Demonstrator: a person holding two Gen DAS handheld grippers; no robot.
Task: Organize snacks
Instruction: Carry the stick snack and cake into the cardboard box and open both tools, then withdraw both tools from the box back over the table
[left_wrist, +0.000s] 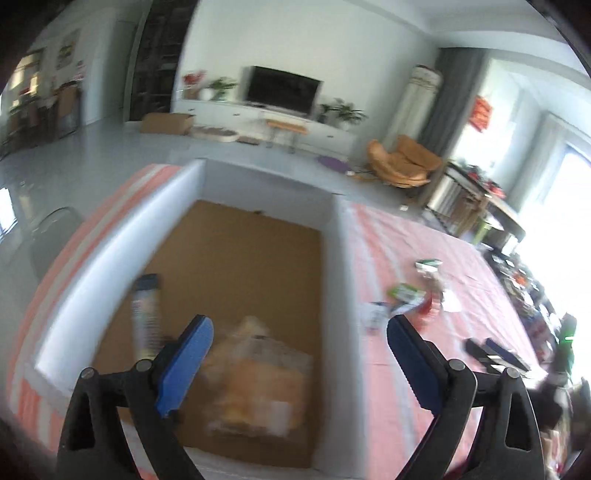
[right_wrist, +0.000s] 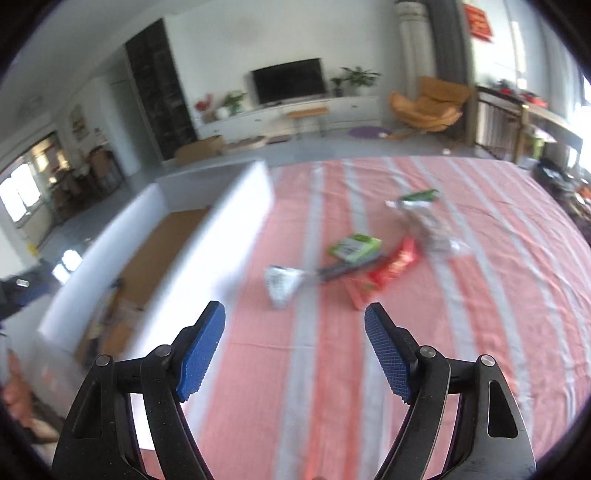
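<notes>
Loose snack packets (right_wrist: 354, 258) lower centre of right view on striped surface (right_wrist: 480, 295), beside white box (left_wrist: 343, 258). Probably light, crinkly, slippery film; best pinched at a sealed edge, not mid-pouch. Orange-brown bag (left_wrist: 258, 387) already inside box. Left claw (left_wrist: 299, 365) open, empty, over box. Right claw (right_wrist: 295, 350) open, empty. Labels unreadable through blur; box near wall cut off.

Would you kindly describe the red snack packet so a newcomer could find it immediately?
Start at the white box on the pink striped tablecloth. Loose snacks lie on the cloth to its right. The red packet lies among them, beside the green-and-white pack; it is the only bright red one.
</notes>
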